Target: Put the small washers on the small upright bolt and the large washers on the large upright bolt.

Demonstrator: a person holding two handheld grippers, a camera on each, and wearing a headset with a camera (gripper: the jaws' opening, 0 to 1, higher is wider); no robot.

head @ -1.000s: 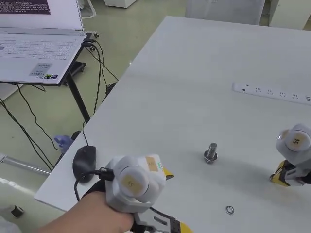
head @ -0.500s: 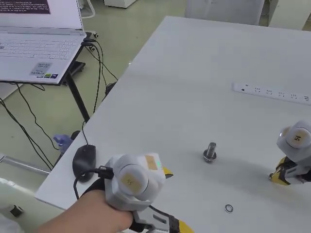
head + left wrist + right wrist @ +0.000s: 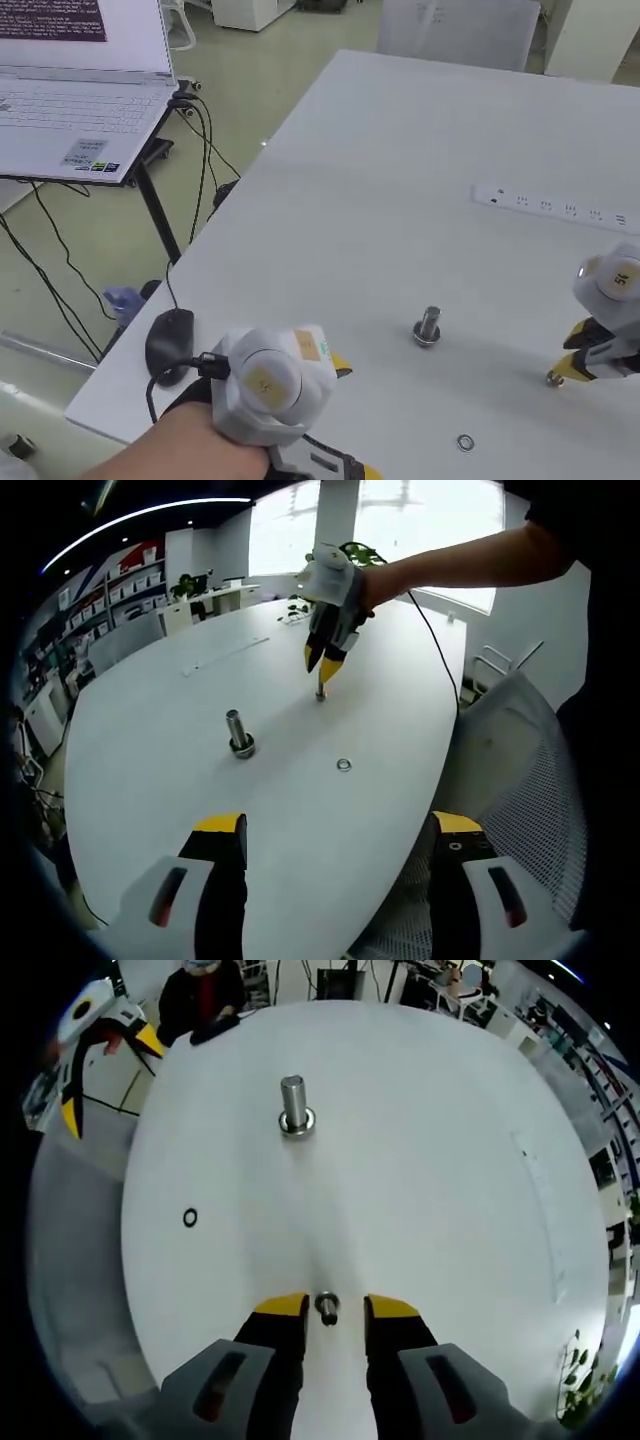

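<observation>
White table [image 3: 400, 180], right hand-held gripper [image 3: 335, 1307] with jaws apart around small bolt [image 3: 326, 1306], left hand-held gripper [image 3: 338, 825] wide-spread.

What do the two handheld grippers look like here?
The left gripper and right gripper match: rounded pale grey bodies, black jaws with yellow tips, a round cap with a printed mark. A black cable runs from the left one.
</observation>
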